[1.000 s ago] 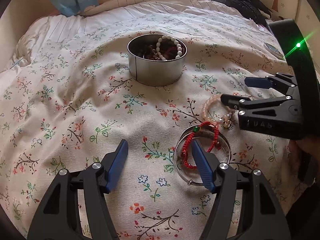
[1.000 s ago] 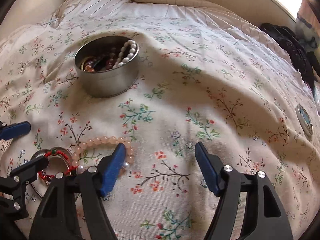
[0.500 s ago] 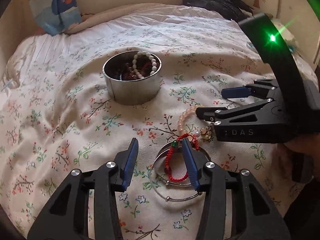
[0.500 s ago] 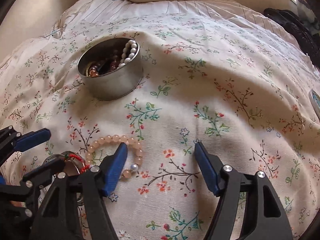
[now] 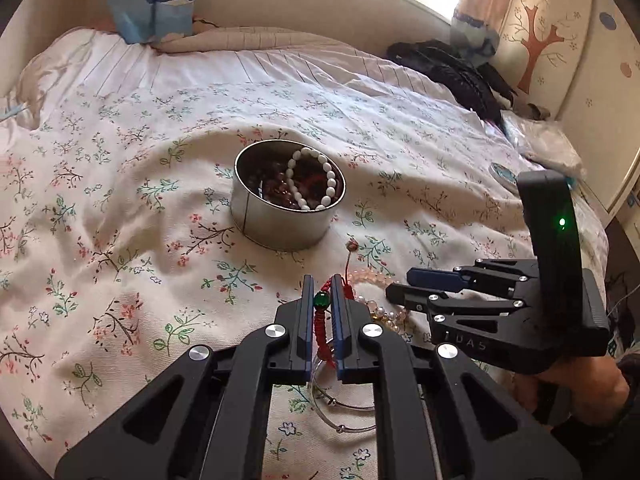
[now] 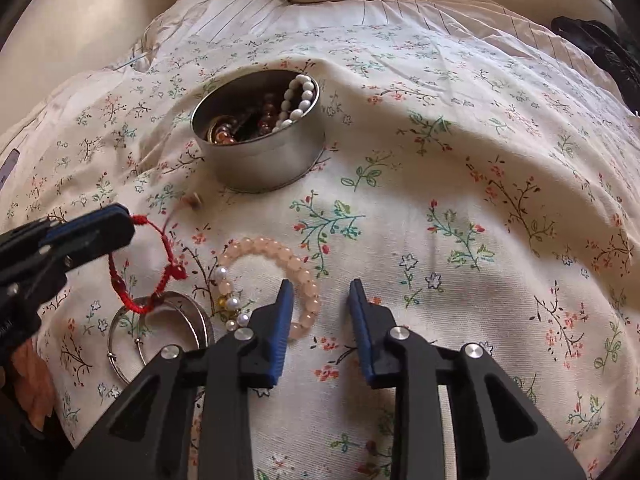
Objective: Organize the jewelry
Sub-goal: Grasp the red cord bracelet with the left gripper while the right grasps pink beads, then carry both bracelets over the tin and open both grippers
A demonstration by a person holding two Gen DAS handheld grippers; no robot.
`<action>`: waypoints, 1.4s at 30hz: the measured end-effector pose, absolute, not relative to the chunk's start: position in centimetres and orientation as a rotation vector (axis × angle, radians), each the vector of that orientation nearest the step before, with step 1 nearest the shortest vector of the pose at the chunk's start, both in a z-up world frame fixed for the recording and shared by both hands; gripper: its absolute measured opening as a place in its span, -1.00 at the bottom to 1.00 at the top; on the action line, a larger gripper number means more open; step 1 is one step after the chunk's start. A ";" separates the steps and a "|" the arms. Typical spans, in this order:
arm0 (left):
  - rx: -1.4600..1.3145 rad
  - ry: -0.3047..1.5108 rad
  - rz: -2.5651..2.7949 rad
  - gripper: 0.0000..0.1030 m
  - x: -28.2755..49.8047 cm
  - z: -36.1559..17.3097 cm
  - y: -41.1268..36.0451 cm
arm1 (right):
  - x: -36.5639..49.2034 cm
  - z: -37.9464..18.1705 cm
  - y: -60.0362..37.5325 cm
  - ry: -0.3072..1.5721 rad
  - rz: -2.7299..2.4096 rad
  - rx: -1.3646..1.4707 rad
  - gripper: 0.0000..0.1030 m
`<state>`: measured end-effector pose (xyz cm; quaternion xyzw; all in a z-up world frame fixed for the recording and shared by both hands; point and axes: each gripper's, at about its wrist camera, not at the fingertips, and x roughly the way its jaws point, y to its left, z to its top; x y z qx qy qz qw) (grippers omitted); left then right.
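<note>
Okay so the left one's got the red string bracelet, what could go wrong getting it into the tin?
1. The red bracelet hangs from the left gripper with its lower loop apparently touching the silver bangles; lifting may drag them along.
2. Its loose tassel cord dangles free and could catch on the tin rim.
3. The right gripper, open over the pink bead bracelet, sits close by; both moving together risks a bump.
</note>
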<state>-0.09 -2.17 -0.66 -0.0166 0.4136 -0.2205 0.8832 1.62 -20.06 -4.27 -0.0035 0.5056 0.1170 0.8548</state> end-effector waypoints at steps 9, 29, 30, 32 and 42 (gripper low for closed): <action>-0.098 0.813 -0.425 -0.85 -0.1 0.3 -1.0 | 1.6 -3.3 -21.0 1.034 0.339 0.149 -0.83; -0.126 0.642 -0.350 -0.85 1.5 3.2 -1.0 | 1.6 3.9 -22.6 0.637 0.517 0.634 -0.83; -0.125 0.641 -0.352 -0.85 1.7 3.2 -1.1 | 1.7 4.0 -22.7 0.627 0.515 0.632 -0.83; -0.126 0.636 -0.353 -0.85 2.0 3.3 -1.3 | 1.9 4.0 -22.8 0.613 0.514 0.634 -0.83; -0.141 0.613 -0.359 -0.85 4.3 3.6 -2.0 | 4.7 3.7 -23.2 0.590 0.501 0.638 -0.83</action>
